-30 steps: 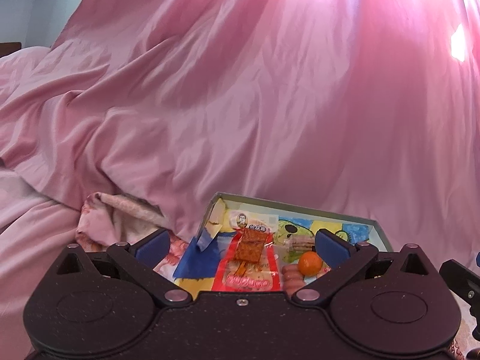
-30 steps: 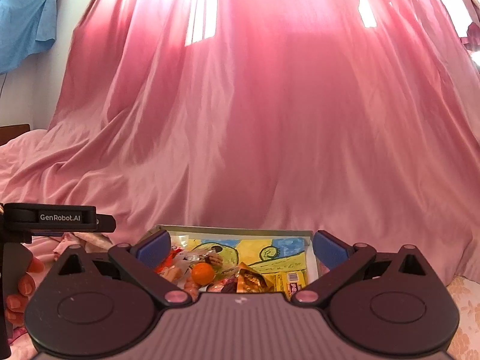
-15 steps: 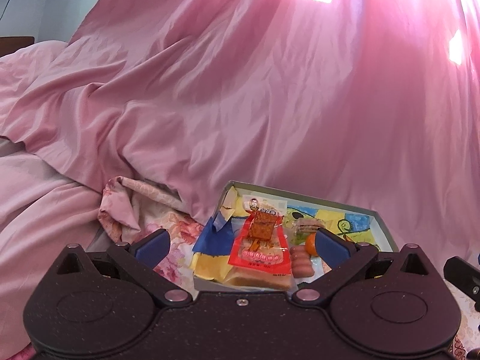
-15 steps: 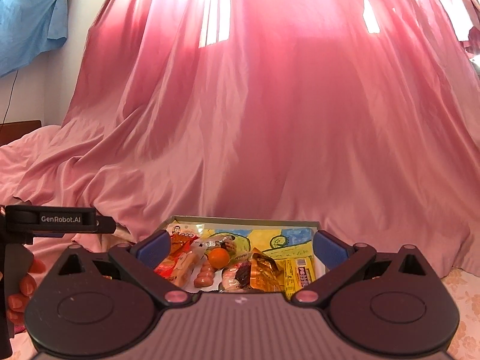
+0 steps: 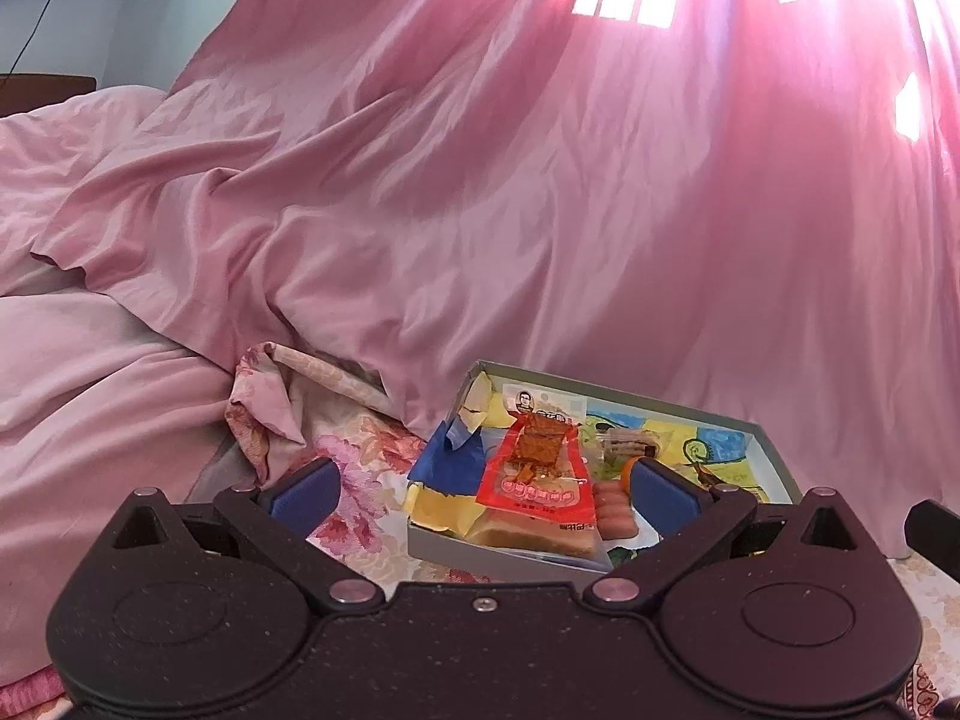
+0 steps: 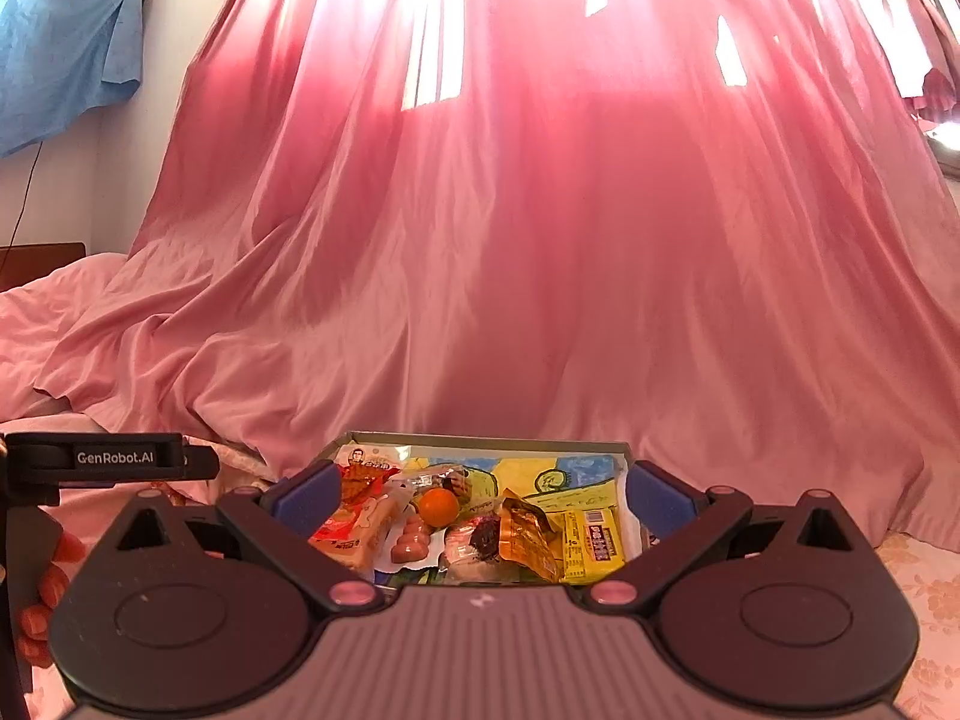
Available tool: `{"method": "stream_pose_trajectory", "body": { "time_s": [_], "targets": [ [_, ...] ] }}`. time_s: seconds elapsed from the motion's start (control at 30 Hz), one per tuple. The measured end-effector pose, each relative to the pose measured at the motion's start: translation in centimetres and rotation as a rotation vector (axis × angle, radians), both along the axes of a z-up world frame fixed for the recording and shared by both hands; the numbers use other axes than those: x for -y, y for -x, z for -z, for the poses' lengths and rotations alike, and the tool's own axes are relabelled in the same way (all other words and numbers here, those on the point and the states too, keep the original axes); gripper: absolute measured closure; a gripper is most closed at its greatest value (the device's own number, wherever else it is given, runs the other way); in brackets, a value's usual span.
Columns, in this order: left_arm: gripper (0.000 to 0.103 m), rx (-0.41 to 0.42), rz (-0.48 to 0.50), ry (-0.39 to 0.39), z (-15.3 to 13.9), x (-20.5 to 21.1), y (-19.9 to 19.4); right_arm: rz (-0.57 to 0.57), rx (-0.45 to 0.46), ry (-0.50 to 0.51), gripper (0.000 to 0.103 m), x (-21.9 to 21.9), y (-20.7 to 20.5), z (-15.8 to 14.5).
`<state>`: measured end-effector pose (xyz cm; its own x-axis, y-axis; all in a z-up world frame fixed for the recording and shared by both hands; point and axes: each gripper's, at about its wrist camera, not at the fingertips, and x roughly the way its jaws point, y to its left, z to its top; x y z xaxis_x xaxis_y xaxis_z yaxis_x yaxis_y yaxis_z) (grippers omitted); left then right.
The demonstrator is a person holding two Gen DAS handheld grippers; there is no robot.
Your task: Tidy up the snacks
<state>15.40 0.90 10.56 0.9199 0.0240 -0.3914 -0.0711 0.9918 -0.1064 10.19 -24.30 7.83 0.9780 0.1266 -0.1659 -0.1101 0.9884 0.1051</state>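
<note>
A shallow grey box (image 5: 498, 558) (image 6: 480, 437) with a colourful drawing inside lies on a flowered bed sheet. It holds snacks: a red packet (image 5: 537, 474) (image 6: 354, 498), pink sausages (image 5: 615, 510) (image 6: 411, 540), a small orange (image 6: 438, 507), a gold packet (image 6: 528, 534) and a yellow bar (image 6: 591, 540). My left gripper (image 5: 483, 489) is open and empty, above the box's near left corner. My right gripper (image 6: 480, 495) is open and empty, above the box's near edge.
A pink curtain (image 5: 540, 180) (image 6: 540, 240) hangs down behind the box and spreads over the bed. A crumpled flowered cloth (image 5: 288, 396) lies left of the box. The left gripper's body (image 6: 108, 459) and the hand holding it show at the left of the right wrist view.
Both grippers have pulled back and risen, so more of the box and its near edge shows. Both stay open and empty.
</note>
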Motion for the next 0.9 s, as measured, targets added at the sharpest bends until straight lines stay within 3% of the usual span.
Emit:
{"method": "stream_pose_trajectory", "body": {
  "time_s": [0.9],
  "targets": [
    [0.001, 0.103, 0.011, -0.089, 3.1, -2.4, 6.2, 0.043, -0.018, -0.028, 0.0, -2.4, 4.0, 2.4]
  ]
}}
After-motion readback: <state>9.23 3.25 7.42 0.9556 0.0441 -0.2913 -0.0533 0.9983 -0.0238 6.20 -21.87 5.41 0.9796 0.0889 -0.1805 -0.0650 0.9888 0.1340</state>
